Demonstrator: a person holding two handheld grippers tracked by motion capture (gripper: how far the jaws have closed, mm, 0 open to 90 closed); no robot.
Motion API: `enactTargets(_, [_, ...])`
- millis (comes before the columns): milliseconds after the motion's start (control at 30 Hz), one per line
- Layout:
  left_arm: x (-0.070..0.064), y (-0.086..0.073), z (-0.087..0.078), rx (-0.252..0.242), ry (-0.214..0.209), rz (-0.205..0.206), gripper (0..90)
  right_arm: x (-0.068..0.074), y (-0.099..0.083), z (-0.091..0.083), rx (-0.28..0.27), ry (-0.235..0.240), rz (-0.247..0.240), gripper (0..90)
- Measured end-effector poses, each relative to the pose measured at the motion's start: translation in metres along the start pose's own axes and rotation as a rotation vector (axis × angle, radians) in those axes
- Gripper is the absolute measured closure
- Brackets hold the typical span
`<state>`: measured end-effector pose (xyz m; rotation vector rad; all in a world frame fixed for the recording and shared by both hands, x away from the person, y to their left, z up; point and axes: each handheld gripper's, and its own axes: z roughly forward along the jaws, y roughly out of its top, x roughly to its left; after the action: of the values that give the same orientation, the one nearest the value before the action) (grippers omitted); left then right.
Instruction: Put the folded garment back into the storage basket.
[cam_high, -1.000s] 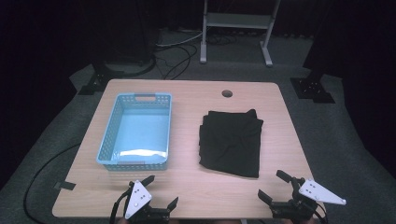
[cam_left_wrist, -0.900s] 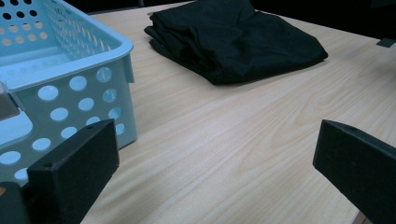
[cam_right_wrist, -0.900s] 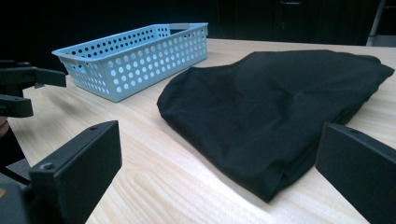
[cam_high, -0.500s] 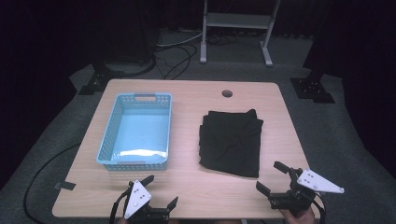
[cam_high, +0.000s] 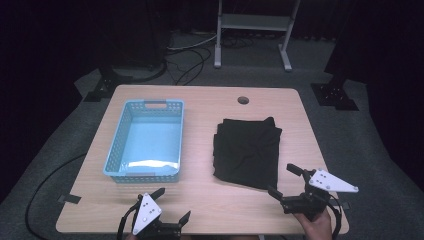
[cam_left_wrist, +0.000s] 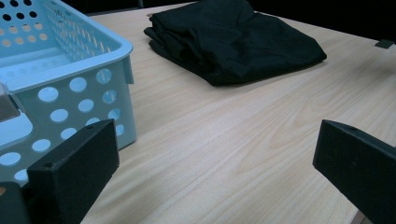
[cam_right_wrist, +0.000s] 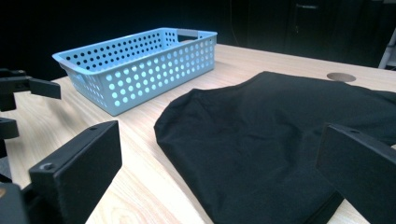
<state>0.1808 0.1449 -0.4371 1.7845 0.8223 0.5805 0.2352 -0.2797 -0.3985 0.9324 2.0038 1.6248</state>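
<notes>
Black folded cloth (cam_high: 247, 151) lies just ahead of the right tongs (cam_high: 289, 180), spread wide and empty near the table's front edge, like the left tongs (cam_high: 172, 206).

left gripper (cam_high: 171, 206): black body, two blocky matte black jaws; white three-cornered plate on top, small dark dots on it.
right gripper (cam_high: 284, 180): black frame, same two flat-faced jaws; pale grey three-cornered plate, small dark holes.
jaw detail: small round screw recess near each jaw's top edge in both gripper views.
cables: thin black loop beside each gripper's body.
hand (cam_high: 316, 227): bare, no sleeve visible.
</notes>
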Motion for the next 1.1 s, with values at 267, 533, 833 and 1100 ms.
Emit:
enactTargets(267, [0.0,0.0,0.0,0.0,0.001,0.0,0.0,-0.01,0.007,0.009,0.046,0.003,0.016,0.3])
enactTargets(533, [0.0,0.0,0.0,0.001,0.003,0.002,0.0,-0.016,0.011,0.018,0.084,0.002,0.007,0.3])
enactTargets(833, [0.0,0.0,0.0,-0.001,0.003,0.002,0.0,-0.022,0.015,0.031,0.122,-0.02,0.0,0.3])
enactTargets(1100, [0.0,0.0,0.0,-0.001,0.003,0.004,0.0,-0.03,0.023,0.045,0.164,-0.028,0.017,0.3])
